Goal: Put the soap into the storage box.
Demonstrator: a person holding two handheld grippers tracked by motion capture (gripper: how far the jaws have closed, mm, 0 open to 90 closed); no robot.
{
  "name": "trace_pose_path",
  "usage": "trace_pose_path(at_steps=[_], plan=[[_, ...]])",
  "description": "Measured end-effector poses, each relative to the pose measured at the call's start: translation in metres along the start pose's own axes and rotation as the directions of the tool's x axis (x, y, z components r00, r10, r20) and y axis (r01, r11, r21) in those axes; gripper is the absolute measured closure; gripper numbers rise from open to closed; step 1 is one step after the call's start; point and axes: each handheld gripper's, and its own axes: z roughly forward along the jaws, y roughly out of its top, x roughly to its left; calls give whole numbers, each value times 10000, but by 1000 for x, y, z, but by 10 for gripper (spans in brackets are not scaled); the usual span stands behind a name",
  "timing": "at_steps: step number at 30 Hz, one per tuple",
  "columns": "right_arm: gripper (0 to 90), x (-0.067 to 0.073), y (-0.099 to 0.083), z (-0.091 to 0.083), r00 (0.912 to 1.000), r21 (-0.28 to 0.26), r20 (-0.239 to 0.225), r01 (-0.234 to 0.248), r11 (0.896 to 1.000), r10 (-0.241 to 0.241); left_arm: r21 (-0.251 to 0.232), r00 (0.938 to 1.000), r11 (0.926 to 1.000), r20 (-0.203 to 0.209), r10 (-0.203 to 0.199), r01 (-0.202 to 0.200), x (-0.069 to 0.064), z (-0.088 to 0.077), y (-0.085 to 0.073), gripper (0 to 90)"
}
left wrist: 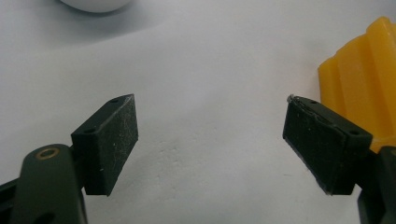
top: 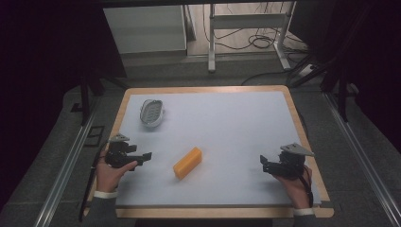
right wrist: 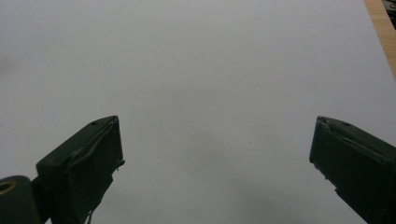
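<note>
Writing appears nowhere on the yellow block (top: pixel 187 162); both grippers (top: pixel 145 156) (top: pixel 265 164) have jaws spread, empty.

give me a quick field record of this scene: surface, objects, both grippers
surface: white mat on a wood-edged table
yellow block: lying flat near the middle, untouched
oval dish: far left of the mat, apart from the block
left gripper: open, empty, pointing toward the block
right gripper: open, empty, over bare mat
</note>
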Motion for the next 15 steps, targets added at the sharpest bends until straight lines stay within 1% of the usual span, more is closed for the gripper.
trace_pose_path(at_steps=[2,5,7,8,11,13,15], plan=[[26,0,0,-1,10000,-31,1,-5,10000,5,-48,10000,10000,-82,-3,3,0,-1,0,183],[35,0,-1,-4,9998,-205,-215,-44,9998,39,-148,9999,9999,125,-60,62,-1,-2,0,182],[37,1,0,-5,9996,-235,-251,-102,9997,96,-129,9999,9999,117,-35,36,-1,-2,1,182],[40,0,0,-6,9992,-316,-347,-185,9993,174,-100,10000,10000,93,0,1,-2,-2,1,182],[42,-2,0,-7,9994,-320,-278,-235,9992,226,-131,9998,9997,30,183,-183,-4,-5,4,182],[42,-2,0,-7,9994,-315,-243,-239,9992,231,-154,9995,9995,-121,289,-291,-6,-8,5,182],[42,-4,-1,-6,9995,-262,-202,-245,9994,240,-176,9994,9993,-139,331,-334,-7,-9,6,182]])
